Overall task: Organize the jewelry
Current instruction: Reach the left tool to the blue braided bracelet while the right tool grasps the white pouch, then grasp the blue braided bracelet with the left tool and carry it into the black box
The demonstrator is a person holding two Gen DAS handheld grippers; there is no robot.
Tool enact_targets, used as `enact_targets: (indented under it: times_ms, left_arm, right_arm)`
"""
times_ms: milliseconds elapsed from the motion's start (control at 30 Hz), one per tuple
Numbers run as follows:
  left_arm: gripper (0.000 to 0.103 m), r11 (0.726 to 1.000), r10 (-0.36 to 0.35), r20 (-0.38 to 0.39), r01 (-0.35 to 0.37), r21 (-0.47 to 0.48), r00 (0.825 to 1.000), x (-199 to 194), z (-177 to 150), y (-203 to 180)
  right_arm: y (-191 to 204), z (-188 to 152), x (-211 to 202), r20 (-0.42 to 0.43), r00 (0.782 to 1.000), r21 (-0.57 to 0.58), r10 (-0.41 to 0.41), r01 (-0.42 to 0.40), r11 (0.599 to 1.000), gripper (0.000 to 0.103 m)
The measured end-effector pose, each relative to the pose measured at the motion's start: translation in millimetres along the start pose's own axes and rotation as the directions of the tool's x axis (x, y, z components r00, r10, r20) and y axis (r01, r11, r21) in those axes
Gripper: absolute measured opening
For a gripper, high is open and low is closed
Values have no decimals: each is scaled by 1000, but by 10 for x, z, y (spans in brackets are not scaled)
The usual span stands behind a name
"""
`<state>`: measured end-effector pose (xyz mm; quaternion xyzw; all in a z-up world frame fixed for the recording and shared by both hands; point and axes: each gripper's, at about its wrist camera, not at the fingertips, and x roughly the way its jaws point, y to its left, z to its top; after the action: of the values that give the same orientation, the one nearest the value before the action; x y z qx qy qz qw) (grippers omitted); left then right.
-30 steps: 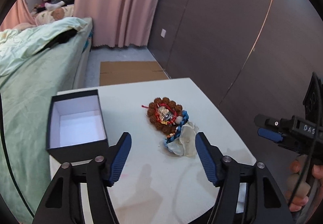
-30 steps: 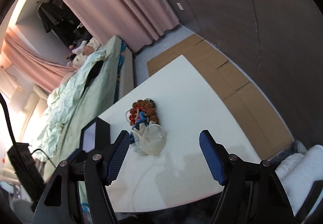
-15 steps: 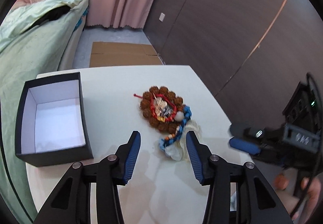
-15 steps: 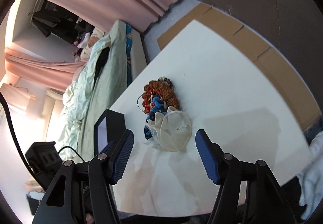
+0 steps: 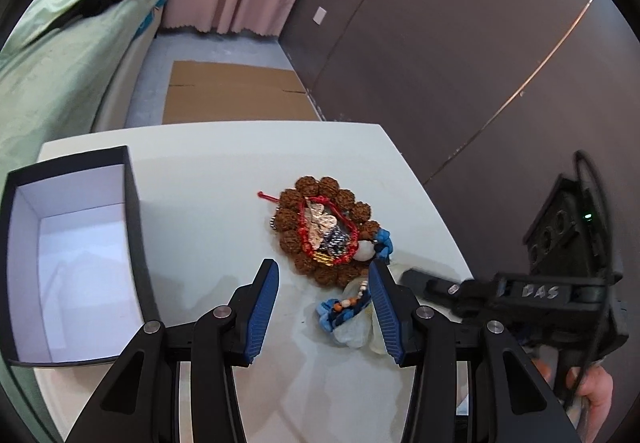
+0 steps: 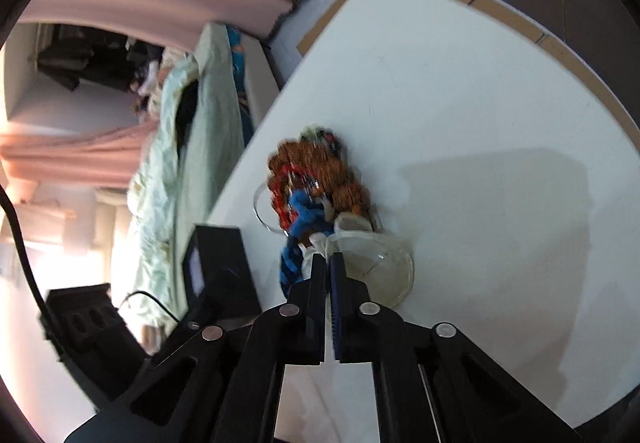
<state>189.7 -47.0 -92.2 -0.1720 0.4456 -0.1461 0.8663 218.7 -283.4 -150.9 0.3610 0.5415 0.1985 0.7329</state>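
Table: We saw one white table [image 5: 224, 163], its far edge facing flattened cardboard [image 5: 236, 95] on the floor, its left edge running along a bed [image 5: 52, 55] and its right edge close to a dark wall panel [image 5: 440, 63].
Open room: The far half of the top was bare, as was the strip between box and jewelry.
Box: One open black box [image 5: 134, 227] with a white inside sat at the left edge.
Jewelry: One heap [image 5: 324, 231] lay towards the right edge: a ring of brown beads, a red cord, a blue braid and a pale translucent pouch [image 6: 384, 263].
Left gripper [image 5: 324, 307]: Its jaws stood apart over the near end of the heap, pressing on nothing.
Right gripper [image 6: 328, 263]: Its jaws had just closed together; the pouch's edge appeared pinched between them.
Count: We counted two grippers, one box, one heap.
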Motion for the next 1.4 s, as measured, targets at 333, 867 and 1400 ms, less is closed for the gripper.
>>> enact_targets:
  times_ms: [333, 867, 1400]
  left_arm:
    - [49, 998, 5, -34, -3, 61, 999, 187, -151, -195]
    - [9, 996, 18, 15, -20, 90, 1000, 91, -259, -247]
    - [9, 997, 42, 137, -50, 55, 990, -540, -179, -76]
  right_arm:
    - [-44, 0, -476, 130, 991, -2, 29, -29, 1000, 3]
    - [-170, -16, -736, 162, 986, 9, 49, -51, 999, 3]
    - [217, -275, -722, 177, 971, -129, 161, -139, 982, 3]
